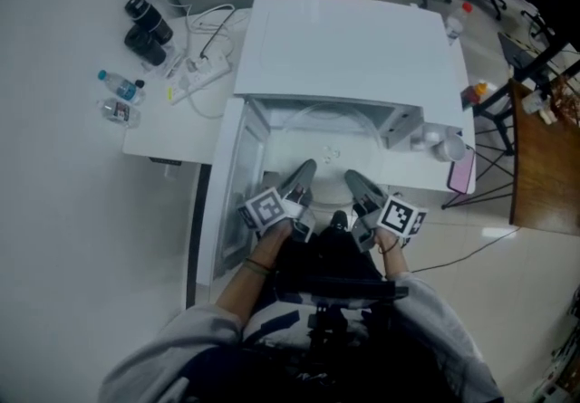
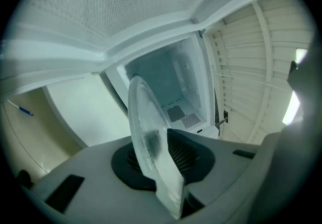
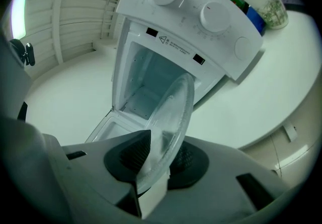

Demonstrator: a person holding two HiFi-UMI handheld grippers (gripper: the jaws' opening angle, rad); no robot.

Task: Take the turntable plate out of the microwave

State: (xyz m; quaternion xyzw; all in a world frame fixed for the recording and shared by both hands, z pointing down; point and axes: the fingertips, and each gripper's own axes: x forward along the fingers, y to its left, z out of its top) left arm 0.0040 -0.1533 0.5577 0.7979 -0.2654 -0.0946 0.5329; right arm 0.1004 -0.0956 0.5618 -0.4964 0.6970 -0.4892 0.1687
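Clear round glass turntable plate (image 1: 331, 155), held at the mouth of the open white microwave (image 1: 344, 48), its near rim clamped by the left tongs (image 2: 161, 163) and the right tongs (image 3: 155, 161), microwave standing on a white table (image 1: 172, 128)

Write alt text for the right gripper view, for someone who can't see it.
The right tool clamps the rim of a clear turntable plate, seen edge-on. Behind it a white microwave stands open on a white table, two dials on its panel.
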